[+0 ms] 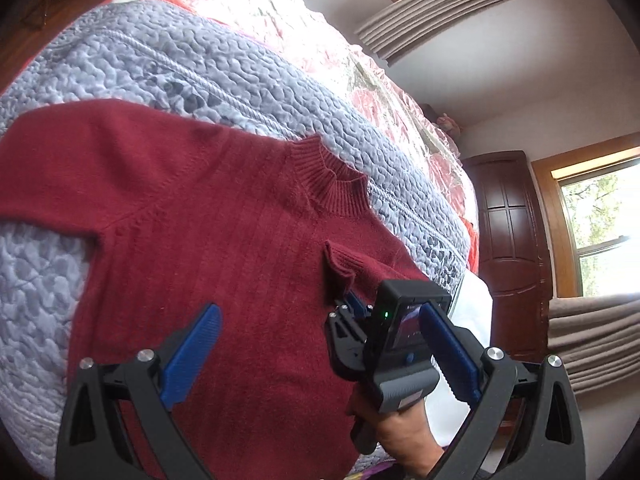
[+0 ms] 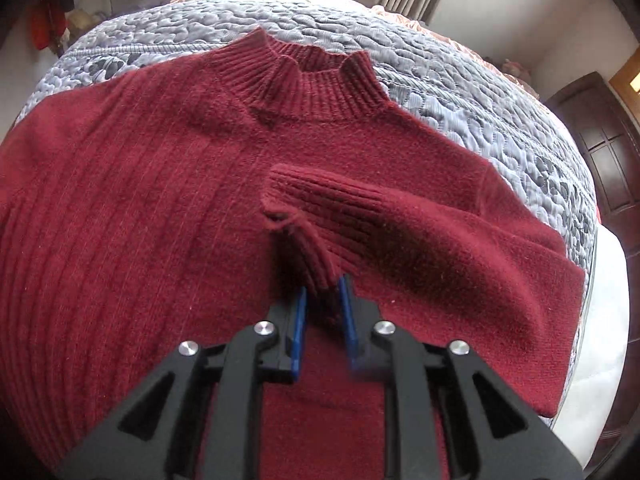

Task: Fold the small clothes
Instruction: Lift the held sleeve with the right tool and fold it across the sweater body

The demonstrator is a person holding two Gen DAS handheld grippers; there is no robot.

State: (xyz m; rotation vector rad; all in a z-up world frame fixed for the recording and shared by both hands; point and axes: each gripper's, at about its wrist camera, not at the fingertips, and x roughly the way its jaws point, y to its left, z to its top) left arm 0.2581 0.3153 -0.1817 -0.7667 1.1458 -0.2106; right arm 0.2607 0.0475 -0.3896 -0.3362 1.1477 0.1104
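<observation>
Left wrist view: dark red sweater (image 1: 192, 208) lying flat, front up, on the grey-blue quilted bed cover (image 1: 168, 64), ribbed collar (image 1: 332, 184) toward 1 o'clock. One sleeve (image 1: 56, 160) lies spread out toward 9 o'clock, unfolded. Left tongs (image 1: 320, 360) stand wide apart above the sweater body, grasping nothing. At 4 o'clock the right tongs (image 1: 356, 304), carried in a hand (image 1: 400, 436), pinch the other sleeve's ribbed cuff (image 1: 340, 264), drawn in over the chest. Right wrist view: right tongs (image 2: 324, 320) clenched on the cuff (image 2: 316, 216), which sits on the sweater's chest below the collar (image 2: 316, 76); its sleeve (image 2: 460, 240) runs out to 3 o'clock, doubled across the body. Judged progress: early. First sleeve brought in but not yet released; second sleeve, side folds and the final hem-to-collar fold all remain.
</observation>
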